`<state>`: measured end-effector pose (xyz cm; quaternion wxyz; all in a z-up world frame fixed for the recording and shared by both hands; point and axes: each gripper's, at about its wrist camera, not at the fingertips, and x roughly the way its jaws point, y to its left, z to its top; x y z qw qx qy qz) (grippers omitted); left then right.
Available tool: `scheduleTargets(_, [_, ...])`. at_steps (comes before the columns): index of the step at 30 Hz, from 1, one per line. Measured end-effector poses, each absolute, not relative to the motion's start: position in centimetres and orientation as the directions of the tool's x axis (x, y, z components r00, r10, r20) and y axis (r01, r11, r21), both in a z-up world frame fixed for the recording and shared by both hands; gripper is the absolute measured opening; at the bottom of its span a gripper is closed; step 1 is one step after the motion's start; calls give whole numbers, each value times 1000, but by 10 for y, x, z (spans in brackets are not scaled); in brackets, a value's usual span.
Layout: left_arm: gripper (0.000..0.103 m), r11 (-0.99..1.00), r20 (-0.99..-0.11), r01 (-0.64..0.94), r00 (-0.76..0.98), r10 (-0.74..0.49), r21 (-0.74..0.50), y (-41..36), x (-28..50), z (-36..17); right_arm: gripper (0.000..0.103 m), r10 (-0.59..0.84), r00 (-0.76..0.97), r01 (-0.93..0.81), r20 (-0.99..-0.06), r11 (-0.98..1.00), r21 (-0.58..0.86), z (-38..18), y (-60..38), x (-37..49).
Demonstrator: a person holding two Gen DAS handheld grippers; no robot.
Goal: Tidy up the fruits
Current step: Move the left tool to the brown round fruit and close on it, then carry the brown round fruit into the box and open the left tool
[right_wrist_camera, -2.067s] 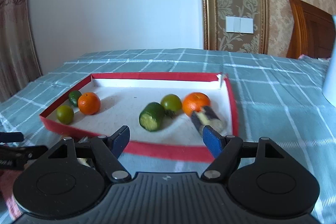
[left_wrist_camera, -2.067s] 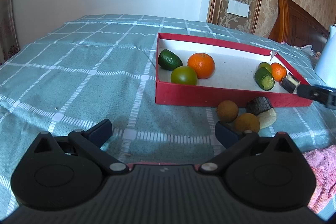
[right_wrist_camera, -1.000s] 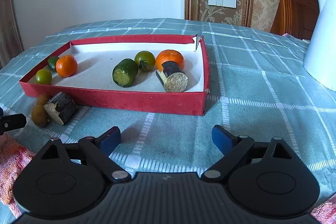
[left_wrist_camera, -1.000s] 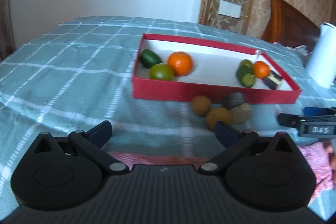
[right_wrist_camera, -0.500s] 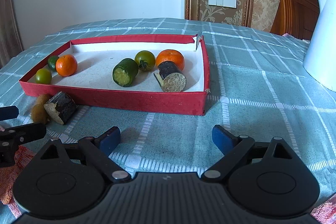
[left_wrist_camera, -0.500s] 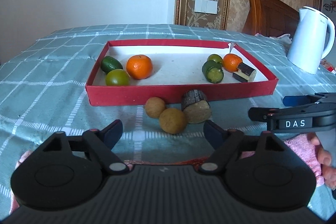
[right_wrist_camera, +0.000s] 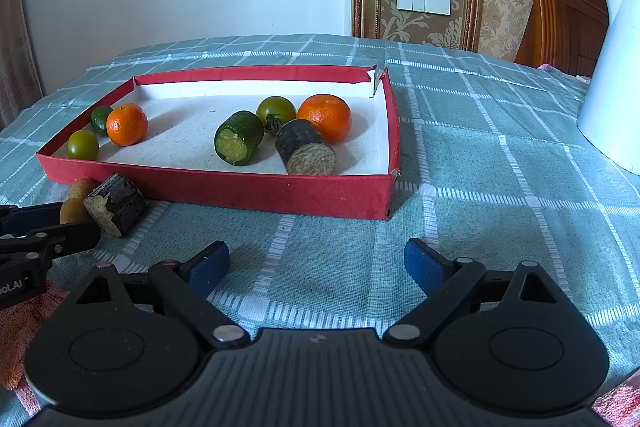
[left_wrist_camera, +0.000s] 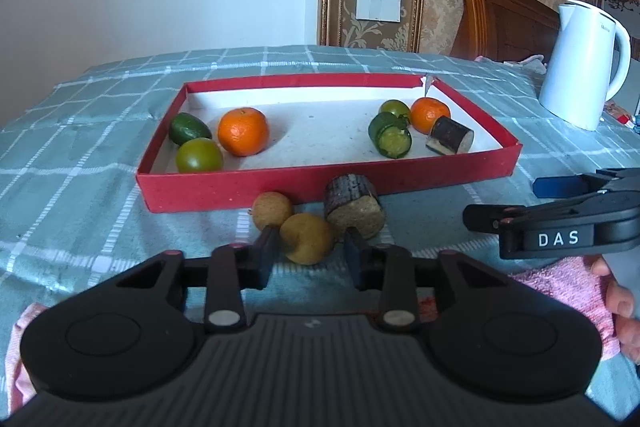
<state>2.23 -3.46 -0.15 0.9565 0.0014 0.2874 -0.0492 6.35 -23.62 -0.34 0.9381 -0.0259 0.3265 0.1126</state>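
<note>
A red tray (left_wrist_camera: 332, 183) (right_wrist_camera: 224, 187) holds two oranges (left_wrist_camera: 243, 131) (left_wrist_camera: 430, 114), green fruits (left_wrist_camera: 199, 155) and cut pieces (left_wrist_camera: 390, 135). In front of it on the cloth lie two brown kiwis (left_wrist_camera: 307, 237) (left_wrist_camera: 272, 209) and a dark cut piece (left_wrist_camera: 354, 205). My left gripper (left_wrist_camera: 308, 257) has its fingers close on either side of the nearer kiwi; contact is unclear. My right gripper (right_wrist_camera: 316, 265) is open and empty above the cloth, right of the loose fruit (right_wrist_camera: 116, 203).
A white kettle (left_wrist_camera: 582, 65) (right_wrist_camera: 616, 83) stands at the right on the checked green tablecloth (right_wrist_camera: 480, 163). A pink towel (left_wrist_camera: 560, 283) lies at the near edge. A wooden headboard (left_wrist_camera: 500, 15) stands behind.
My left gripper has moved up to the nearer kiwi and its fingers have narrowed around it. The right gripper has stayed put and open.
</note>
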Motion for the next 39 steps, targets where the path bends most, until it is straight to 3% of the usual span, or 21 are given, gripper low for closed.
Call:
scheduleTargets(25, [29,993,-453,113,886,-93,18,-36,28,46,95,195,762,-228,-618,973,25,-4,-236,63])
scheduleTargets(39, [29,994,-522,95,852,-51,56,-48,127,35,95,194,762,-228,-618,973,25,-4,-236,64])
